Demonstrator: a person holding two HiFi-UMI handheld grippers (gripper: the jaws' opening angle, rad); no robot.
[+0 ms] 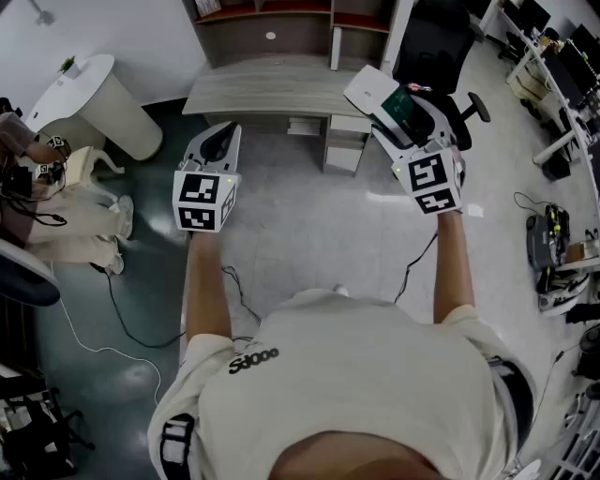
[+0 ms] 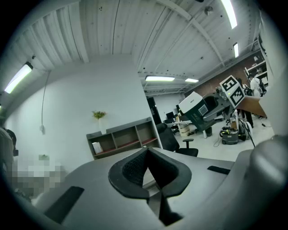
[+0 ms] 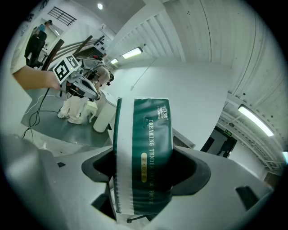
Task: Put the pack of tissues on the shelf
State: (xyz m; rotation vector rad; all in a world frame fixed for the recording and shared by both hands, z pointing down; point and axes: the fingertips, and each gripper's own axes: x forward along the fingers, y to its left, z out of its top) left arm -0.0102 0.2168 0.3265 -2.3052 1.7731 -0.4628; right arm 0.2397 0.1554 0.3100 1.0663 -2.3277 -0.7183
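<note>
Right now, seen from above your head, you are holding both grippers out in front of you over a pale floor. Your right gripper (image 1: pixel 397 116) is clamping the pack of tissues (image 1: pixel 379 92), a soft dark green and white pack, with one jaw pressing on each broad side. The pack is sticking out past the jaw tips and hanging in the air near the right end of the grey desk (image 1: pixel 262 89). Your left gripper (image 1: pixel 223 137) is carrying nothing, and its jaws are meeting at the tips. The open shelf (image 1: pixel 272 19) is standing against the wall behind the desk, well apart from the pack. A black office chair (image 1: pixel 436 47) is sitting just beyond the pack.
</note>
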